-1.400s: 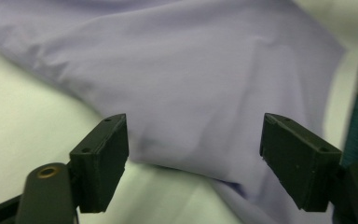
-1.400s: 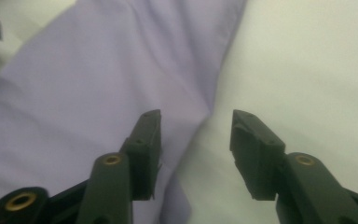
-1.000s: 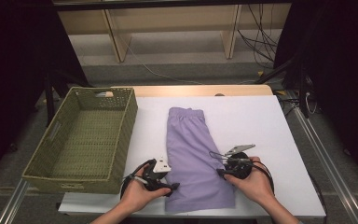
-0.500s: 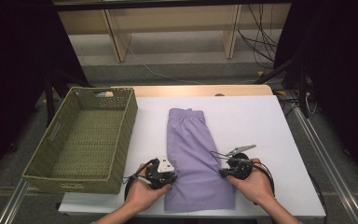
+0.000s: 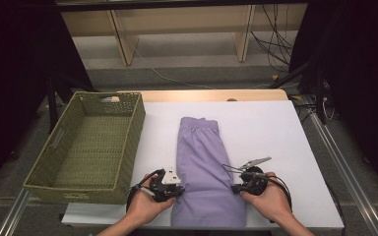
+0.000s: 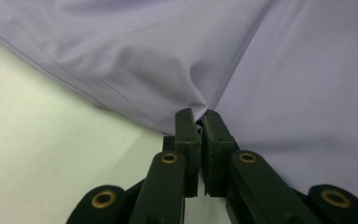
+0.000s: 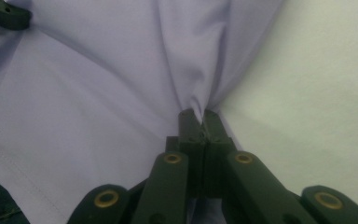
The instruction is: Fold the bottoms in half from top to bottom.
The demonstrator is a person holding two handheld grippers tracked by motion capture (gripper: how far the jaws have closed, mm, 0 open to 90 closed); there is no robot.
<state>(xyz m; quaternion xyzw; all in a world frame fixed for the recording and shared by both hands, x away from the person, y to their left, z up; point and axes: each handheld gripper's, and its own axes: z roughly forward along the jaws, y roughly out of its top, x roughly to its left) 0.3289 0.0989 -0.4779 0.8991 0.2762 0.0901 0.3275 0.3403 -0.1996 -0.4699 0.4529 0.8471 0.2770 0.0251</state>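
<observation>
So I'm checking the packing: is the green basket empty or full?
Empty: the high view shows the green wicker basket's bare woven floor; the folded lilac garment lies beside it.

Left gripper: black body, white block on top, black cable looped behind. Right gripper: black body, grey three-cornered plate on top, black cable looped at the wrist. Jaws of both: dark green-black linked bars, brass-ringed pivots. Forearms bare, no sleeves visible.

The high view looked forward and down over the whole tabletop from its near edge. Each gripper view sat very close, facing along its jaws into the lilac garment, from opposite sides near that edge.
</observation>
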